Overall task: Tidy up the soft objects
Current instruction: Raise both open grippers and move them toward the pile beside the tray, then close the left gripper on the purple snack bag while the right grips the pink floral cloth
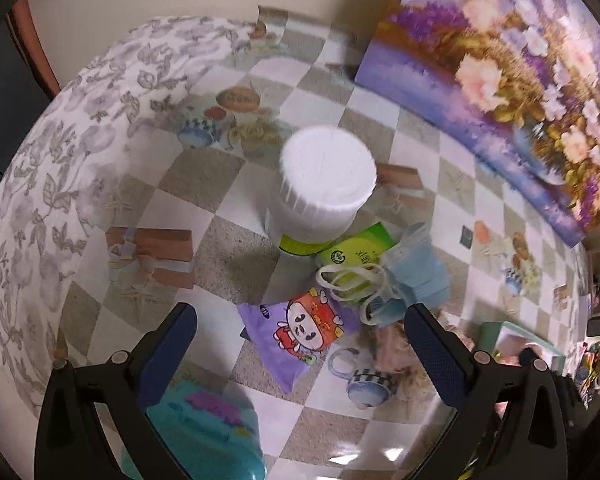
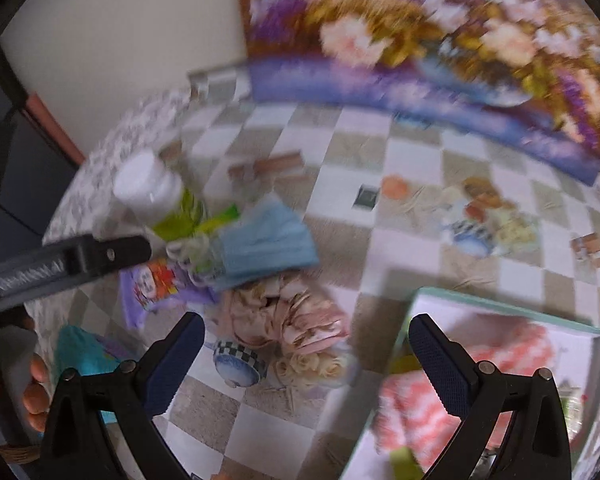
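My left gripper [image 1: 300, 324] is open and empty, above a purple cartoon pouch [image 1: 296, 332]. Just beyond lie a blue face mask [image 1: 416, 268] with white loops and a green packet [image 1: 360, 248]. A teal soft item [image 1: 208, 420] lies under the left finger. My right gripper [image 2: 306, 332] is open and empty, above a crumpled pink floral cloth [image 2: 288, 312]. The mask [image 2: 264, 240] and pouch [image 2: 156, 280] lie behind it. A white box with a teal rim [image 2: 512, 308] at the lower right holds a pink-and-white knitted cloth [image 2: 440, 392].
A white-capped jar [image 1: 324, 184] stands behind the pile on the checkered tablecloth [image 1: 220, 184]. A flower painting [image 1: 500, 80] leans on the wall at the back right. The left gripper's body [image 2: 60, 264] crosses the right wrist view at left.
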A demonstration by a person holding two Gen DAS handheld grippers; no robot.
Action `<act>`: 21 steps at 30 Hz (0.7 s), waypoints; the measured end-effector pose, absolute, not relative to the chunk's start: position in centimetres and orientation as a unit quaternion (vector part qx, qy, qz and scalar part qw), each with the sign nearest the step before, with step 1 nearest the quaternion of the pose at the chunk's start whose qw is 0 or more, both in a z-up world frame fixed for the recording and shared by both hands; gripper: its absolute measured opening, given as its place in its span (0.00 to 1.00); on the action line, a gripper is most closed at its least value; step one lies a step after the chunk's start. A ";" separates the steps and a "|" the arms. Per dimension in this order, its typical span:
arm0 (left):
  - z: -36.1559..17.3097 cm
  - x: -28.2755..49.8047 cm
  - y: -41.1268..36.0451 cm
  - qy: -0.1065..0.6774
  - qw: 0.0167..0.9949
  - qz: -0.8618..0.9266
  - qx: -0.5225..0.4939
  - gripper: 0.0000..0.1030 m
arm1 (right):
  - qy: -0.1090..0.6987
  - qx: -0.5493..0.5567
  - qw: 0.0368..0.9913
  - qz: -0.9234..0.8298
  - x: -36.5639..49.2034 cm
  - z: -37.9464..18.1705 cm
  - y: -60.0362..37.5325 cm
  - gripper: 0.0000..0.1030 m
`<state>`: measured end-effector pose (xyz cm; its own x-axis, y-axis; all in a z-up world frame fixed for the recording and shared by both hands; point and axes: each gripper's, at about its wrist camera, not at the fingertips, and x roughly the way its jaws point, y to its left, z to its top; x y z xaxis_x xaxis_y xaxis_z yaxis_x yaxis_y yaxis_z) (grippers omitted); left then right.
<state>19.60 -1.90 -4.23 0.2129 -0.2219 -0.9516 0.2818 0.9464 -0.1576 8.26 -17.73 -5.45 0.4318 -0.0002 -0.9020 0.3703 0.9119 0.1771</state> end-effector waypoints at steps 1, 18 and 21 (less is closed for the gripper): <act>-4.7 19.7 -2.2 0.610 0.775 -0.162 0.030 1.00 | 0.529 0.177 0.823 -0.108 8.7 -6.2 -17.5 1.00; -8.9 20.1 -4.0 0.641 0.747 -0.164 0.069 1.00 | 0.565 0.179 0.799 -0.103 10.2 -10.9 -16.8 1.00; -8.7 20.4 -3.7 0.639 0.749 -0.162 0.066 1.00 | 0.566 0.176 0.799 -0.103 10.5 -11.0 -16.7 1.00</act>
